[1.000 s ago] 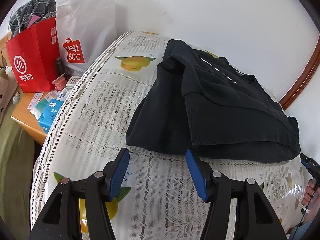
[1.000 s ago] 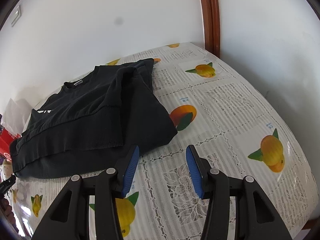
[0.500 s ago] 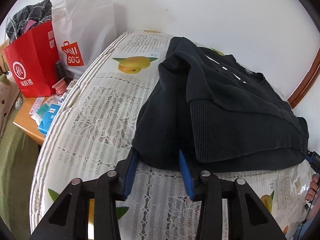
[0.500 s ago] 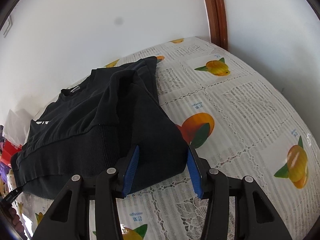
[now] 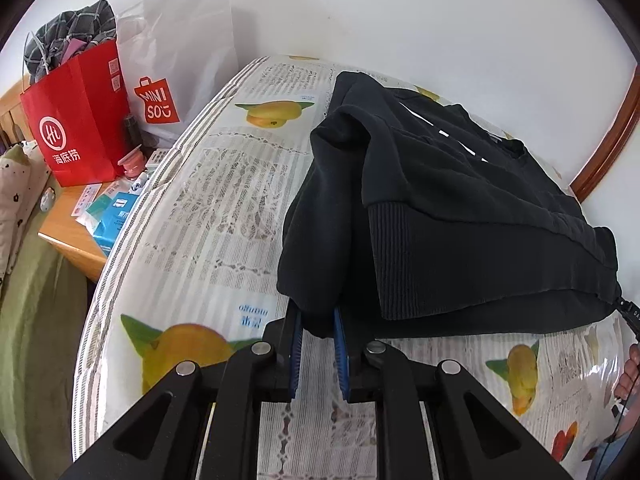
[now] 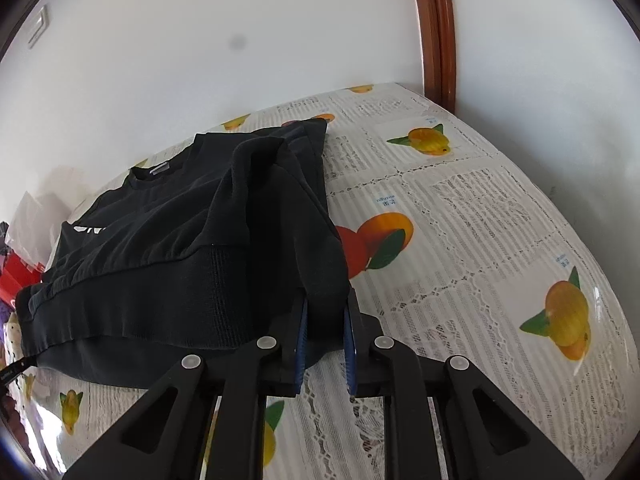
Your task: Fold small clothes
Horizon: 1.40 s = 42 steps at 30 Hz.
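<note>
Left wrist view shows the left gripper (image 5: 316, 322) pinching one near corner of the black sweater (image 5: 440, 216) lying on the table (image 5: 224, 208), the right gripper (image 6: 325, 320) likewise clamped on the other corner; soft, thick knit, likely to sag unless held at these hem corners.

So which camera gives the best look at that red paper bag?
The left wrist view: the red paper bag stands whole beside the bed, logo readable. The right wrist view catches only a red sliver at its left edge, behind the black sweater.
</note>
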Each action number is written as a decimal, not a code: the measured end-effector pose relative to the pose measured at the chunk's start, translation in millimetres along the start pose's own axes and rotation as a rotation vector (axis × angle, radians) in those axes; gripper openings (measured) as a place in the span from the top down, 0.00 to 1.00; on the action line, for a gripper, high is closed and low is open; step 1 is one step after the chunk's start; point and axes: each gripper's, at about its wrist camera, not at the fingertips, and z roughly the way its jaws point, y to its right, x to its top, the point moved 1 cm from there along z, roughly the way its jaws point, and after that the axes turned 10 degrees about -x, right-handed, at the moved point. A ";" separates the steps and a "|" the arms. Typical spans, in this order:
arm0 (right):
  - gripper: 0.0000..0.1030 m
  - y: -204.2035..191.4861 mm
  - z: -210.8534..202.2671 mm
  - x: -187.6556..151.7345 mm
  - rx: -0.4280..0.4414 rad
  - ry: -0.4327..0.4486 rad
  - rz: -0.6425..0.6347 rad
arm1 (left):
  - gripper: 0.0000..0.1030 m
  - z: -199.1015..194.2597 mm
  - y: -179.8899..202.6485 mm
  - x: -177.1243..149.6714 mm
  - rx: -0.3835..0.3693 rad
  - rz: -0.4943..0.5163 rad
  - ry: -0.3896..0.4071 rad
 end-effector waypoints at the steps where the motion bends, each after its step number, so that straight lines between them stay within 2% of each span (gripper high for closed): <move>1: 0.85 1.6 -3.2 -3.6 -0.003 -0.001 -0.004 | 0.87 -3.2 -0.3 -4.9 -0.005 0.004 -0.003; 10: 0.85 17.7 -28.3 -37.8 -0.010 -0.010 -0.005 | 0.85 -27.7 1.2 -37.5 -0.008 0.043 0.011; 16: 0.81 27.1 -51.0 -43.7 -0.007 0.001 0.012 | 0.84 -45.9 4.6 -46.8 0.012 0.065 0.027; 20: 0.79 31.5 -72.7 -44.6 -0.002 0.046 0.030 | 0.84 -64.6 2.8 -55.3 -0.022 0.068 0.056; 24: 0.75 19.7 -90.7 -46.2 -0.043 0.085 -0.022 | 0.84 -77.0 6.5 -59.3 -0.027 0.071 0.066; 26: 0.73 9.6 -95.2 -46.7 -0.039 0.093 -0.062 | 0.84 -78.4 14.7 -56.9 -0.066 0.113 0.037; 28: 0.70 0.9 -98.4 -47.7 -0.019 0.101 -0.089 | 0.83 -80.0 22.5 -55.5 -0.066 0.141 0.047; 32: 0.60 -17.1 -96.5 -47.6 -0.007 0.115 -0.126 | 0.79 -72.2 32.6 -47.5 -0.073 0.171 0.040; 36: 0.58 -23.3 -88.1 -44.7 0.003 0.096 -0.130 | 0.78 -57.5 35.9 -40.3 -0.104 0.168 0.026; 40: 0.56 -23.1 -75.8 -40.0 0.008 0.076 -0.115 | 0.62 -42.0 28.5 -32.5 -0.159 0.126 0.011; 42: 0.56 -23.3 -67.7 -37.9 0.013 0.061 -0.104 | 0.59 -36.6 25.3 -28.7 -0.175 0.112 0.011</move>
